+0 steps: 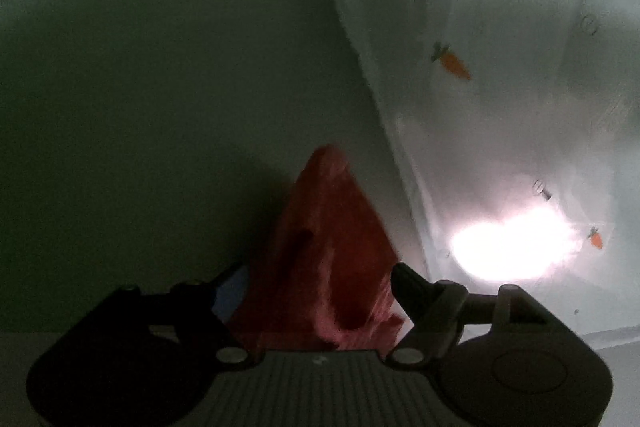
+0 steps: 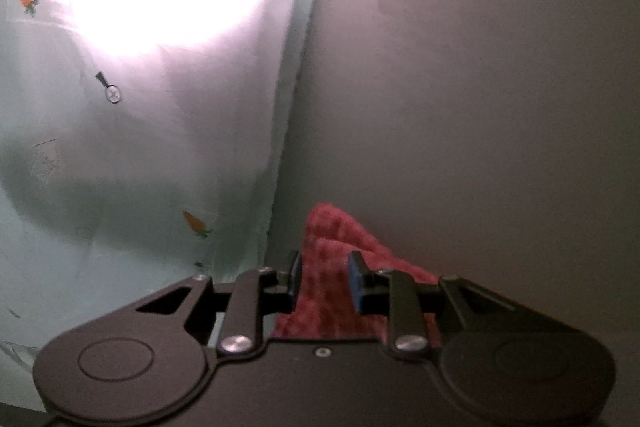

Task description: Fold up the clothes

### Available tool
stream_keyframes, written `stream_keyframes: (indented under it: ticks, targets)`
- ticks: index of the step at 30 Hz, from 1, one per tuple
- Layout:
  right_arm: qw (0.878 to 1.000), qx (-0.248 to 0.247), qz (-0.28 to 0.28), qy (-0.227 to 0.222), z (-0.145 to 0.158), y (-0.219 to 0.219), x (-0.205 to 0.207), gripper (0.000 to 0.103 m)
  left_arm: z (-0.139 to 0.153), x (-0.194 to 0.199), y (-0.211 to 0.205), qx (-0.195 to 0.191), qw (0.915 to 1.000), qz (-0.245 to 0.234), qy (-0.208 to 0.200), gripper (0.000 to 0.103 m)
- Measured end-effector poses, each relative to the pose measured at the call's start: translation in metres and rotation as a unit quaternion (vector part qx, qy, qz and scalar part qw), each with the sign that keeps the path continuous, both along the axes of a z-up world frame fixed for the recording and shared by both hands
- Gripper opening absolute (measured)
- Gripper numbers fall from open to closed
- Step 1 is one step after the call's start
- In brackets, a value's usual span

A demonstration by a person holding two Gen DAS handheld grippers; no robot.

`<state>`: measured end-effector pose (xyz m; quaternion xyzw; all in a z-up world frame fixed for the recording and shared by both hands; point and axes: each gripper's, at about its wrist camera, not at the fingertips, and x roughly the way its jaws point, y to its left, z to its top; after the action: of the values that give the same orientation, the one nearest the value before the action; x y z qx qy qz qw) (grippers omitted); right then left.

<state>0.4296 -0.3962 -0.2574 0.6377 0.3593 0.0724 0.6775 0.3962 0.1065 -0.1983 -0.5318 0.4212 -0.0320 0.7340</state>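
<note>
A red textured cloth point(image 1: 324, 251) sticks up as a pointed corner between the fingers of my left gripper point(image 1: 320, 287), which is shut on it. In the right wrist view another corner of the red cloth point(image 2: 326, 267) rises between the blue-padded fingers point(image 2: 356, 279) of my right gripper point(image 2: 325, 277), which is shut on it. Both corners are held up in front of a plain wall. The rest of the cloth is hidden below the grippers.
A pale curtain with small orange carrots point(image 1: 500, 87) hangs on the right of the left wrist view, with a bright glare spot point(image 1: 516, 251). The same curtain point(image 2: 132, 155) fills the left of the right wrist view. A plain wall point(image 2: 480, 107) is behind.
</note>
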Motion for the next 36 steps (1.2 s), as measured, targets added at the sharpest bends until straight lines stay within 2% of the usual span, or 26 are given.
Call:
stream_keyframes:
  ticks: [4, 7, 9, 13, 14, 15, 17, 18, 21, 22, 23, 24, 25, 26, 27, 28, 29, 30, 31, 32, 33, 34, 35, 36]
  targets:
    - [1.0, -0.006, 0.008, 0.001, -0.002, 0.002, 0.0, 0.034, -0.007, 0.002, -0.006, -0.01, 0.9997, -0.012, 0.016, 0.079]
    - [0.999, -0.041, 0.021, 0.0, 0.003, 0.006, 0.008, 0.042, -0.009, 0.006, -0.013, -0.01, 0.9995, -0.024, 0.02, 0.077]
    - [0.997, -0.079, 0.026, 0.007, 0.009, 0.009, 0.017, 0.049, -0.011, 0.013, -0.016, -0.002, 0.9993, -0.028, 0.024, 0.071]
    - [0.989, -0.138, 0.06, 0.007, 0.017, 0.016, 0.031, 0.051, -0.015, 0.019, -0.014, -0.002, 0.9985, -0.038, 0.039, 0.053]
    - [0.986, -0.149, 0.077, 0.003, 0.017, 0.019, 0.036, 0.047, -0.016, 0.022, -0.015, -0.009, 0.9982, -0.04, 0.044, 0.041]
    - [0.983, -0.159, 0.095, -0.001, 0.018, 0.022, 0.04, 0.041, -0.018, 0.024, -0.015, -0.019, 0.9978, -0.041, 0.05, 0.021]
    - [0.976, -0.174, 0.129, -0.012, 0.022, 0.028, 0.048, 0.006, -0.024, 0.029, -0.014, -0.051, 0.9963, -0.035, 0.061, 0.002]
    - [0.974, -0.178, 0.138, -0.017, 0.024, 0.03, 0.05, 0.006, -0.026, 0.029, -0.013, -0.068, 0.9953, -0.029, 0.062, 0.003]
    - [0.981, -0.15, 0.118, -0.029, 0.022, 0.023, 0.053, 0.003, -0.027, 0.028, -0.004, -0.133, 0.9898, 0.003, 0.051, 0.003]
    - [0.984, -0.138, 0.109, -0.033, 0.021, 0.02, 0.054, 0.003, -0.028, 0.027, 0.001, -0.166, 0.9851, 0.024, 0.04, 0.003]
    - [0.988, -0.117, 0.093, -0.034, 0.018, 0.015, 0.053, 0.003, -0.031, 0.025, 0.005, -0.204, 0.9772, 0.051, 0.024, 0.003]
    - [0.992, -0.091, 0.075, -0.035, 0.012, 0.008, 0.052, 0.003, -0.035, 0.022, 0.01, -0.241, 0.9667, 0.087, 0.008, 0.007]
    - [0.994, -0.08, 0.06, -0.034, 0.009, 0.004, 0.05, 0.003, -0.039, 0.018, 0.015, -0.272, 0.9538, 0.127, -0.007, 0.015]
    - [0.995, -0.076, 0.047, -0.033, 0.008, 0.0, 0.048, 0.003, -0.041, 0.014, 0.02, -0.289, 0.9436, 0.16, -0.023, 0.038]
    - [0.996, -0.072, 0.034, -0.032, 0.006, -0.004, 0.046, 0.006, -0.04, 0.011, 0.024, -0.292, 0.9376, 0.185, -0.039, 0.062]
    - [0.997, -0.068, 0.022, -0.03, 0.004, -0.008, 0.044, 0.008, -0.037, 0.009, 0.029, -0.283, 0.9363, 0.2, -0.053, 0.07]
    - [0.997, -0.068, 0.017, -0.03, 0.004, -0.011, 0.042, 0.011, -0.031, 0.008, 0.033, -0.259, 0.9428, 0.2, -0.065, 0.076]
    - [0.997, -0.072, 0.018, -0.032, 0.005, -0.011, 0.041, 0.015, -0.024, 0.008, 0.037, -0.224, 0.9532, 0.19, -0.073, 0.076]
    - [0.996, -0.079, 0.021, -0.035, 0.007, -0.012, 0.039, 0.024, -0.014, 0.009, 0.039, -0.177, 0.9665, 0.17, -0.074, 0.078]
    - [0.995, -0.088, 0.026, -0.039, 0.009, -0.011, 0.038, 0.034, -0.004, 0.011, 0.037, -0.118, 0.9796, 0.147, -0.07, 0.082]
    - [0.993, -0.103, 0.036, -0.043, 0.012, -0.01, 0.037, 0.038, 0.006, 0.013, 0.034, -0.054, 0.989, 0.121, -0.065, 0.084]
    - [0.991, -0.119, 0.048, -0.047, 0.016, -0.008, 0.036, 0.043, 0.017, 0.015, 0.028, 0.014, 0.9941, 0.09, -0.059, 0.084]
    - [0.987, -0.141, 0.063, -0.05, 0.019, -0.004, 0.035, 0.047, 0.026, 0.017, 0.019, 0.084, 0.9936, 0.052, -0.054, 0.085]
    - [0.981, -0.167, 0.079, -0.052, 0.023, 0.002, 0.035, 0.048, 0.032, 0.018, 0.008, 0.146, 0.988, 0.013, -0.049, 0.085]
